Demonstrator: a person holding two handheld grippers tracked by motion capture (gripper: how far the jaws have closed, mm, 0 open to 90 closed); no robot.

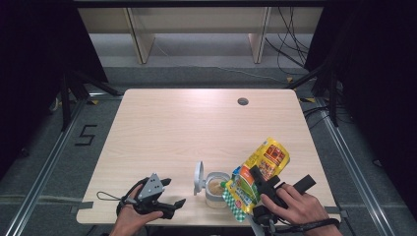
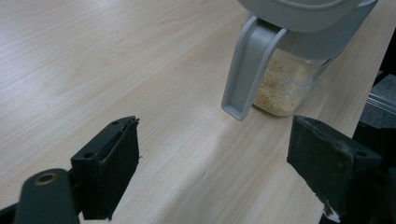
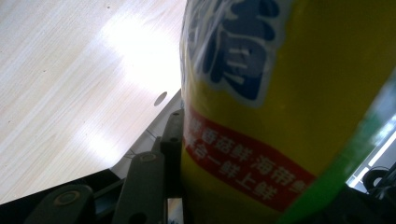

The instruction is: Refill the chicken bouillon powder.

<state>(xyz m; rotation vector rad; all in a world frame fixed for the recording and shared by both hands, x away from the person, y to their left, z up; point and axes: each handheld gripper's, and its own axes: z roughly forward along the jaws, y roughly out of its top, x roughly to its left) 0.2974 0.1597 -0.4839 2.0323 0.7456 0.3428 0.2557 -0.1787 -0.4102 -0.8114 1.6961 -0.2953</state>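
Open-lidded jar (image 1: pixel 217 189) stands touching the tilted yellow bag (image 1: pixel 258 177)

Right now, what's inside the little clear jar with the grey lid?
Pale, crumbly granules sit inside the jar, filling its lower part. The yellow bag covers its right side, so that bit stays hidden.

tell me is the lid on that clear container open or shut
Open. The grey lid stands flipped up at the container's left side, and the pale granules inside show from above.
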